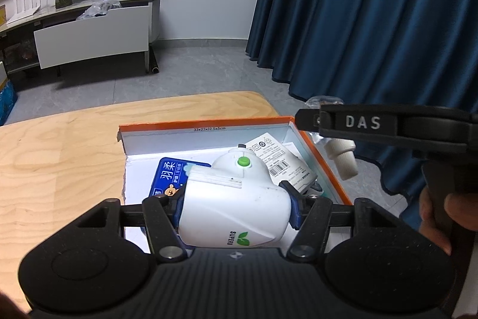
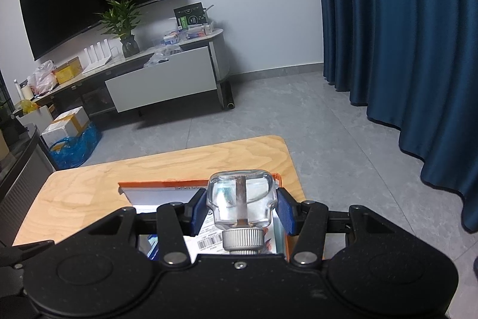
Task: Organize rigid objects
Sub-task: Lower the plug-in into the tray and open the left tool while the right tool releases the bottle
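Packing looks partway done: box [image 1: 206, 124] at the table's far right corner holds packets; left gripper [image 1: 234, 205] clamps a white filter [image 1: 236, 211] over it, right gripper [image 2: 239, 210] loosely brackets a clear bottle [image 2: 240, 199].

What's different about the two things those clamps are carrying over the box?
The white device in the left gripper is opaque plastic with a green button and a leaf logo; the clear piece in the right gripper is see-through with a ribbed grey collar. The white device is bulkier and fills its gripper, pads pressed on both sides; the clear piece shows a small gap to the right pad. Both hang above the orange-rimmed box.
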